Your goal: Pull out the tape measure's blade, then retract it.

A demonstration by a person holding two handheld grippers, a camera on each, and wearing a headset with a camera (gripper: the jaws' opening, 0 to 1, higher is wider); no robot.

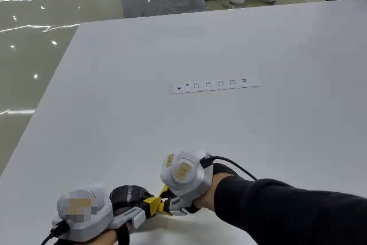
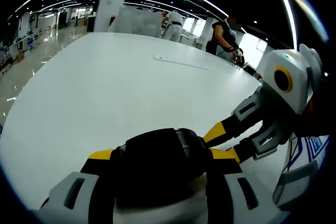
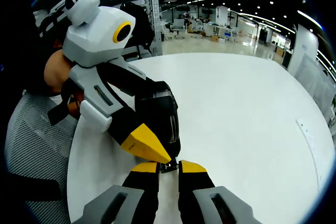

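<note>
tape measure: black rounded case (image 2: 160, 163), ribbed along its side; small dark end hook (image 3: 169, 167) sits right at the case mouth
where: at the near edge of the desk (image 1: 172, 44), well on the person's side of the power strip (image 1: 213, 85) and a little left of it
left gripper (image 2: 163, 156): clenched on the case, one yellow-tipped jaw on each side
right gripper (image 3: 169, 169): jaws almost together, grasping the end hook; its tips touch the case
desk: white, matte; the white power strip lies flat near its middle
room: glossy floor left of the power strip mirrors ceiling lights; people (image 2: 226, 35) stand beyond the strip
views: right gripper view gives the pinch on the hook plainly, plus a shelving rack (image 3: 152, 3); in the head view the gripper housings cover that pinch
</note>
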